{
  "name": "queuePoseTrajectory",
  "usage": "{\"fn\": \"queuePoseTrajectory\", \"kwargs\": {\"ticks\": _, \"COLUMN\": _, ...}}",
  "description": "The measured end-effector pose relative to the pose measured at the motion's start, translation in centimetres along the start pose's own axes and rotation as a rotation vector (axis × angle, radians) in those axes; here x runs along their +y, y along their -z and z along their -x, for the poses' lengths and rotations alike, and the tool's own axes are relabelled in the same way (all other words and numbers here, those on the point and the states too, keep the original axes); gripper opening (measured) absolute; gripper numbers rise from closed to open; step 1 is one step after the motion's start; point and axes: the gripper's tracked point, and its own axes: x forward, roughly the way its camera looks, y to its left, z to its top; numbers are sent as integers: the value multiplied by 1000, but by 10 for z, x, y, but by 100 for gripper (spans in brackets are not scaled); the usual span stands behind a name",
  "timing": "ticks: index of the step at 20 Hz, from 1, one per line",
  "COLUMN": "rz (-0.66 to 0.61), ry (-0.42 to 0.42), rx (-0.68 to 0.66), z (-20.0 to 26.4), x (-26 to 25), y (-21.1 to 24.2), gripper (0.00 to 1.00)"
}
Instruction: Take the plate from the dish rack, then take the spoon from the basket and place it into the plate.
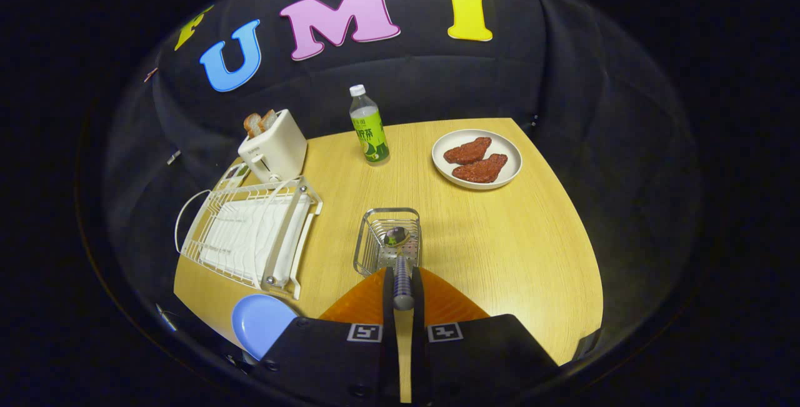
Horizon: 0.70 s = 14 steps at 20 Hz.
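My gripper (403, 277) is shut on the spoon (400, 256), both orange fingers (361, 299) pressing its striped handle. The spoon's shiny bowl points forward and hangs over the small wire basket (370, 241), which stands on the wooden table just ahead of the fingers. The blue plate (259, 322) lies flat on the table near its front edge, left of my fingers and just in front of the white dish rack (250, 235). The rack's slots hold no dishes.
A white toaster (275, 144) with bread slices stands behind the rack. A green-labelled bottle (369, 125) stands at the back middle. A white plate (507, 154) with two brown meat pieces sits at the back right. Bare tabletop (512, 251) lies right of the basket.
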Motion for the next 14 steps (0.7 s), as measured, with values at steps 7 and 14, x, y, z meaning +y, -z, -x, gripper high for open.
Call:
{"fn": "queuePoseTrajectory", "kwargs": {"ticks": 7, "rz": -3, "ry": -178, "rx": -132, "z": 91, "x": 83, "y": -17, "gripper": 11}}
{"fn": "queuePoseTrajectory", "kwargs": {"ticks": 14, "rz": 84, "ry": -393, "rx": -114, "z": 141, "x": 183, "y": 28, "gripper": 11}}
